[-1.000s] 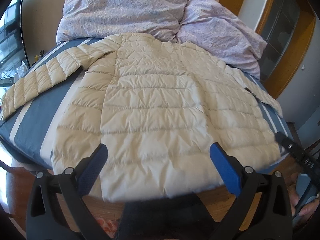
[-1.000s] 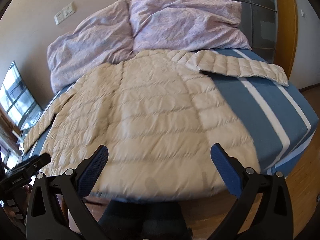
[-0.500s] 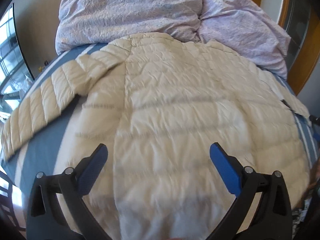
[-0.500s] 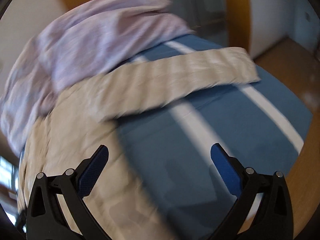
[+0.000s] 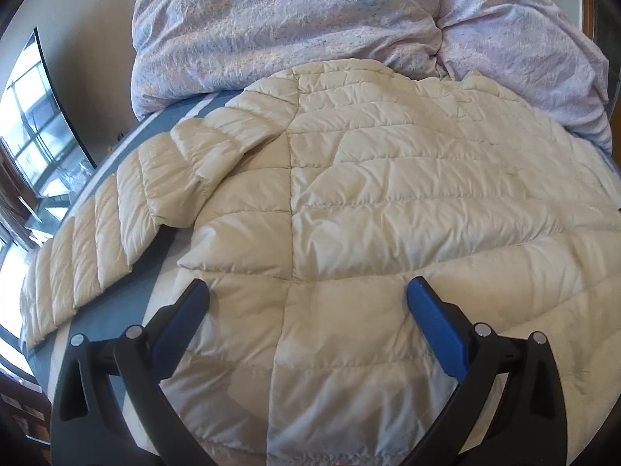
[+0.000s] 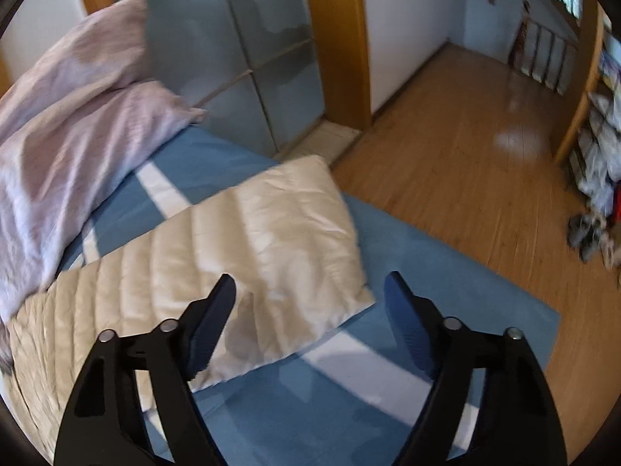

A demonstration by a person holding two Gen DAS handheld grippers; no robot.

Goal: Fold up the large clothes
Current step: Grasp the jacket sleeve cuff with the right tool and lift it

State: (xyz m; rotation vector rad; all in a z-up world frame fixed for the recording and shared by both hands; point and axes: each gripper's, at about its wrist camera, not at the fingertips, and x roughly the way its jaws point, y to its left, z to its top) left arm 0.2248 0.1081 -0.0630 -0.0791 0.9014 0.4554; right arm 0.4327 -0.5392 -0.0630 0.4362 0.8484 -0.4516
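The step in hand looks like the first fold: getting hold of a sleeve so it can be brought in over the body. The cream quilted jacket (image 5: 388, 202) lies spread flat on the blue striped bed (image 6: 349, 407), directly ahead of and under the left gripper (image 5: 306, 306), whose jaws stand wide apart over the lower back panel with nothing between them. One sleeve (image 5: 116, 233) stretches out ahead and to that gripper's left. The right gripper (image 6: 310, 303) also has its jaws apart and empty; the other sleeve's cuff end (image 6: 279, 240) lies just ahead of it, nearer its left finger, and whether that finger touches the fabric cannot be told. The next move probably calls for lowering the right gripper onto the cuff edge, closing on the puffy fabric, and sweeping it across the body. No container is in view; lilac bedding (image 5: 310, 19) is heaped beyond the collar.
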